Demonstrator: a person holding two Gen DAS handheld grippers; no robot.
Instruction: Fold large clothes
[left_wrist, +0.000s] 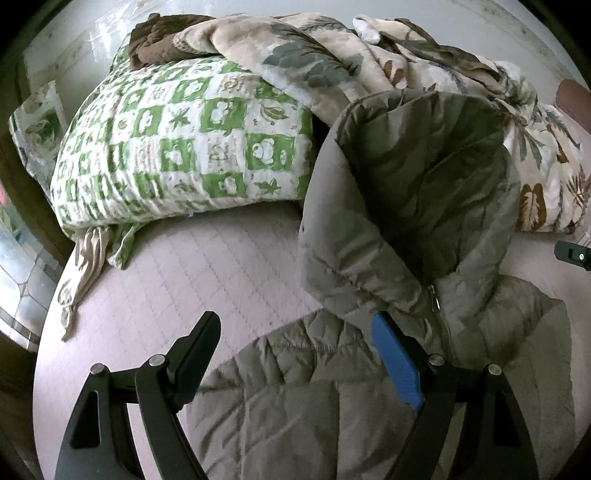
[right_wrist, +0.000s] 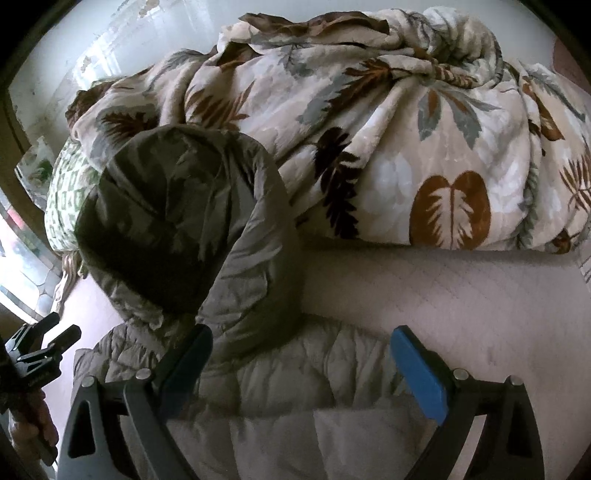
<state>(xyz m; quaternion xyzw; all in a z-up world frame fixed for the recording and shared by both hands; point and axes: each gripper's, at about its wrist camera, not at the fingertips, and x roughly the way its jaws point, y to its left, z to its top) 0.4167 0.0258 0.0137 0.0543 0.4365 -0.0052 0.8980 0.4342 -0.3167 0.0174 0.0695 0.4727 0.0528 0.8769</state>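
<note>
- Left wrist view: padded grey jacket (left_wrist: 424, 258) lies spread on the pale quilted bed (left_wrist: 207, 266), hood (left_wrist: 424, 155) up toward the bedding, zip (left_wrist: 436, 295) just below the hood's throat.
- Left gripper (left_wrist: 295, 336) hangs over the jacket's left shoulder area, pointing steeply down. Fingers spread wide, released; nothing between the pads, fabric only beneath them.
- Right wrist view: right gripper (right_wrist: 299, 350) sits over the jacket's other shoulder, jaws equally wide apart and grasping nothing. Blue pad (right_wrist: 421, 373) clear of the cloth as far as can be told.
- Both tools stand symmetric about the hood. Judgement: this placing suits a paired pinch at the shoulders or collar, so the garment can be lifted or tucked evenly rather than dragged askew.
- Hood leans against the leaf-print blanket (right_wrist: 406, 129); green-checked pillow (left_wrist: 177, 147) lies to its left, with a brown cloth (left_wrist: 159, 40) on top of it. Judgement: hood crowds the bedding, so it probably wants folding down onto the body first.
- Jacket's lower part is out of both views; whether sleeves are already turned in cannot be told.
- Risk, as judgement: slick puffy shell may slip from a shallow pinch; take a deep bite of fabric.
- Person's hand (right_wrist: 40, 424) visible at the left edge of the right wrist view, holding the other tool.
</note>
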